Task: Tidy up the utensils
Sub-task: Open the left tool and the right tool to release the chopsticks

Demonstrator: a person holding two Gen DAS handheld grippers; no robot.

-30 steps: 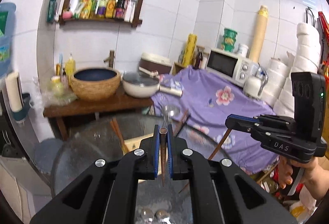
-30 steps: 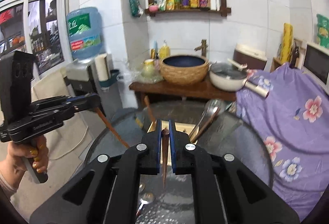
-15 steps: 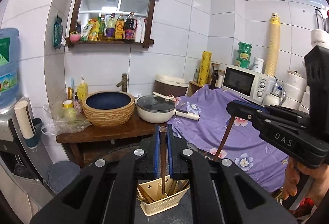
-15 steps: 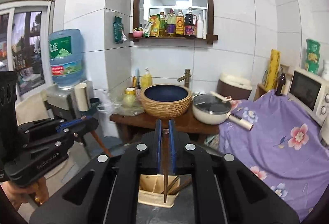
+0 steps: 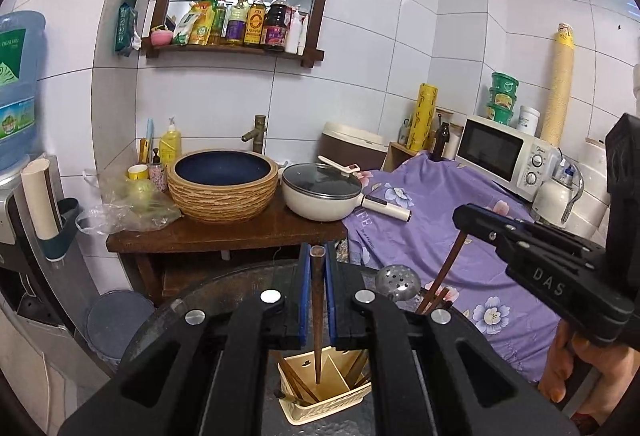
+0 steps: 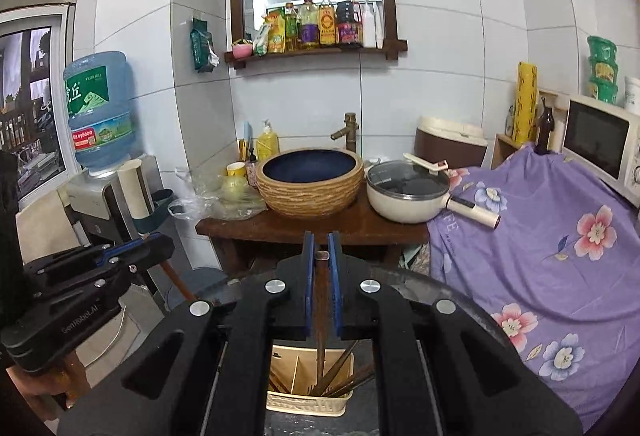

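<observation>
My left gripper (image 5: pixel 317 256) is shut on a brown chopstick (image 5: pixel 317 316) that hangs upright between the blue pads. Its lower tip hangs over the open top of a cream utensil holder (image 5: pixel 332 410). The holder has several chopsticks in it, and a slotted metal spoon (image 5: pixel 398 282) stands at its far right. My right gripper (image 6: pixel 321 248) is shut on a second chopstick (image 6: pixel 321 324), also hanging upright over the holder (image 6: pixel 306 409). In the left wrist view the right gripper (image 5: pixel 460 214) shows at the right, held by a hand. In the right wrist view the left gripper (image 6: pixel 164 242) shows at the left.
The holder stands on a round dark glass table (image 6: pixel 452 300). Behind it a wooden stand (image 5: pixel 224 232) carries a woven basin and a lidded pan (image 5: pixel 322 196). A purple floral cloth (image 6: pixel 552 236) and a microwave lie to the right, a water dispenser (image 6: pixel 100 116) to the left.
Both grippers moved forward over the table with their chopsticks and tilted up. The holder now sits right under both chopsticks, and the loose spoons have dropped out of view.
</observation>
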